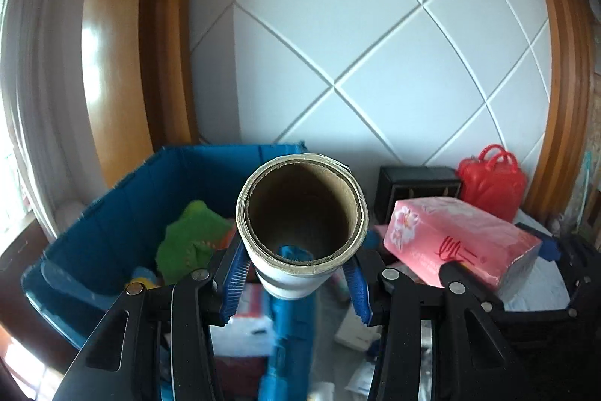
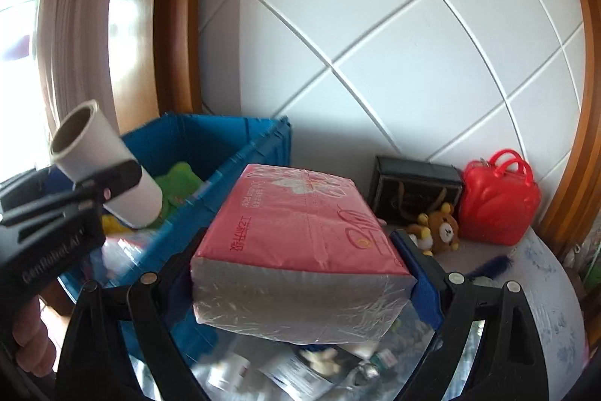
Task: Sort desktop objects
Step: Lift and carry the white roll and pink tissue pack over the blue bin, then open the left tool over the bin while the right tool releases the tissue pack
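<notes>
A white roll on a cardboard tube (image 1: 289, 282) sits between the blue pads of my left gripper (image 1: 298, 273), open end facing the camera. It hangs over the near edge of a blue bin (image 1: 124, 205). In the right wrist view the same roll (image 2: 109, 160) is at the left with my left gripper (image 2: 112, 186) shut on it. My right gripper (image 2: 300, 269) is shut on a pink tissue pack (image 2: 300, 232) in clear wrap, held in the air beside the bin (image 2: 233, 138). From the left wrist view the pack (image 1: 462, 239) is at the right.
The bin holds a green cloth (image 1: 191, 239) and other items. Against the tiled wall stand a black box (image 2: 413, 186), a red bag (image 2: 496, 198) and a small teddy bear (image 2: 439, 228). Blurred clutter lies on the table below. A hand (image 2: 30, 337) grips the left tool.
</notes>
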The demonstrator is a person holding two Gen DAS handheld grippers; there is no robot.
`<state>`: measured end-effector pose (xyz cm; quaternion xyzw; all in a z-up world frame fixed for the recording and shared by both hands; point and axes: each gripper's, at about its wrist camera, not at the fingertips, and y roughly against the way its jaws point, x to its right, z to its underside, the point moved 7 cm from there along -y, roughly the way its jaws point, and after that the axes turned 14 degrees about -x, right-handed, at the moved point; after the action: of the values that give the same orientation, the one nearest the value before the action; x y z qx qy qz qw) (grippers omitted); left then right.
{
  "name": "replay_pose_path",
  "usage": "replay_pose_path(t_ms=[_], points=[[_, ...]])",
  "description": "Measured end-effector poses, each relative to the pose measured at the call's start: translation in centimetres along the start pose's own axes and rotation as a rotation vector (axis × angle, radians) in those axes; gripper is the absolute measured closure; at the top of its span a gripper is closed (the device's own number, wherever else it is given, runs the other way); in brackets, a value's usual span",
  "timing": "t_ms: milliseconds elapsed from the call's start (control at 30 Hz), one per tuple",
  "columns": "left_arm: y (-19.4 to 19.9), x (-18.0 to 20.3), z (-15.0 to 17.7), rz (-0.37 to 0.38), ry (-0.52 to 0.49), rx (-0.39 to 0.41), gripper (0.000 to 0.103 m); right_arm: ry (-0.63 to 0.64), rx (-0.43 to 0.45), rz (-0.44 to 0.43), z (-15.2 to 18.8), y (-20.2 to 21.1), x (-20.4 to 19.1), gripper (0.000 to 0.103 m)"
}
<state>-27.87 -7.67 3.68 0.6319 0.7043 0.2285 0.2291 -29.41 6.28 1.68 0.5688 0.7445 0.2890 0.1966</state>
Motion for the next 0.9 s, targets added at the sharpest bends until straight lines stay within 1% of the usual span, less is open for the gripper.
replay_pose_path(t_ms=[67,167,233,333,433,567,600,633,667,700,733,800,900], points=[[0.4,-3.3,-0.9,-0.031,0.010,0.024,0.057,0.018,0.017,-0.009,-1.2,0.1,-3.2,0.010],[-0.6,-8.7,-0.9,-0.078,0.050,0.003,0.057,0.055,0.032,-0.028,-2.9,-0.4,-7.9,0.010],[-1.9,-11.9,-0.3,-0.110,0.073,-0.036,0.057,0.081,0.028,-0.043,-3.7,-1.2,-10.7,0.010],[-4.1,-15.7,1.1,-0.152,0.102,-0.102,0.057,0.119,-0.002,-0.066,-4.4,-3.3,-14.5,0.010],[-6.0,-18.7,2.3,-0.178,0.130,-0.158,0.057,0.155,-0.044,-0.083,-4.7,-5.8,-17.9,0.010],[-7.6,-21.1,3.6,-0.184,0.165,-0.215,0.057,0.173,-0.078,-0.082,-5.0,-8.0,-20.3,0.010],[-8.1,-21.5,3.9,-0.186,0.170,-0.225,0.053,0.178,-0.086,-0.082,-5.0,-8.6,-20.8,0.010],[-8.6,-21.8,4.0,-0.191,0.172,-0.230,0.044,0.180,-0.093,-0.082,-5.1,-9.1,-21.1,0.009],[-8.7,-22.0,4.1,-0.195,0.173,-0.229,0.039,0.179,-0.094,-0.079,-5.1,-9.6,-21.2,0.007],[-8.7,-22.3,4.2,-0.198,0.174,-0.227,0.031,0.178,-0.091,-0.067,-5.2,-9.8,-21.4,0.005],[-8.6,-22.5,4.2,-0.201,0.177,-0.223,0.029,0.178,-0.090,-0.059,-5.3,-9.9,-21.3,0.000],[-8.5,-23.0,4.2,-0.203,0.184,-0.218,0.027,0.178,-0.093,-0.045,-5.4,-10.3,-21.2,0.000],[-8.7,-23.5,4.7,-0.196,0.198,-0.232,0.027,0.178,-0.108,-0.034,-5.2,-10.6,-21.1,0.000]])
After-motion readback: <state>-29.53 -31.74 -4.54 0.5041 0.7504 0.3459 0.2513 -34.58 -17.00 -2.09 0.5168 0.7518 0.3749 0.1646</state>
